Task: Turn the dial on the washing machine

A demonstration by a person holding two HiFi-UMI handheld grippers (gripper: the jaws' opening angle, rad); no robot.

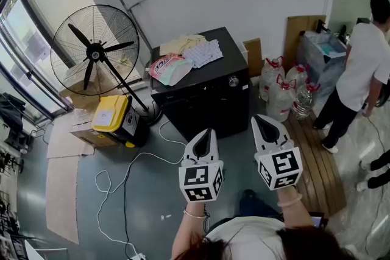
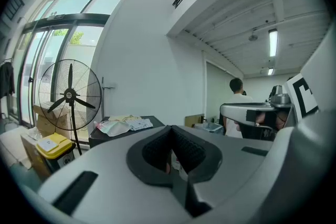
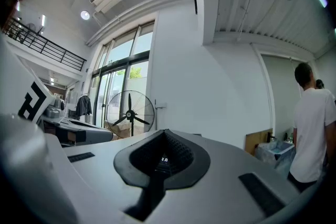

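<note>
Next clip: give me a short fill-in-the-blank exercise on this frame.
The washing machine is ____ in colour.
In the head view, the fan stands to the machine's ____.
The pink packet lies on ____ of the machine.
The right gripper, jaws together, holds ____.
Missing words: black, left, top, nothing.

My left gripper (image 1: 208,132) and right gripper (image 1: 261,121), jaws together, are held side by side short of the black washing machine (image 1: 201,100), whose dial (image 1: 233,80) faces me. Packets (image 1: 183,61) lie on its top. A fan (image 1: 94,55) stands at left and a person (image 1: 364,70) at right.
</note>
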